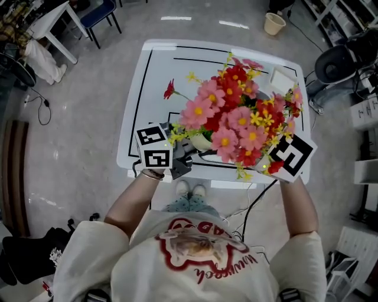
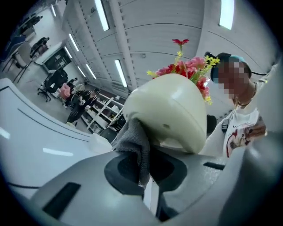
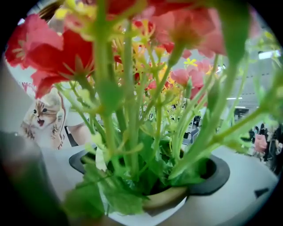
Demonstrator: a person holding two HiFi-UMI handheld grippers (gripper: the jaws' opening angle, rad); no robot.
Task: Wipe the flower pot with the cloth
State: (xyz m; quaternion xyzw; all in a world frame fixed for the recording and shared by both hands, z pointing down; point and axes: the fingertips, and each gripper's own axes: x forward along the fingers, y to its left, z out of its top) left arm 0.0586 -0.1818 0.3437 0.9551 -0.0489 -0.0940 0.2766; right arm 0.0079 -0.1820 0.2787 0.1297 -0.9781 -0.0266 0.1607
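A cream flower pot (image 1: 202, 142) full of pink, red and yellow flowers (image 1: 233, 118) is held up above the white table (image 1: 147, 88). My right gripper (image 3: 148, 176) is shut on the flower pot's rim (image 3: 150, 211), with its dark pads on either side; its marker cube (image 1: 292, 154) shows right of the blooms. My left gripper (image 2: 147, 171) is shut on a grey cloth (image 2: 135, 143). The cloth touches the rounded underside of the pot (image 2: 172, 110), which lies tilted in the left gripper view. The left marker cube (image 1: 155, 147) sits left of the pot.
A small white box (image 1: 283, 76) lies at the table's far right corner. A beige bucket (image 1: 273, 23) stands on the floor behind the table, and a chair (image 1: 97, 15) at the back left. Cables (image 1: 251, 206) hang off the near edge.
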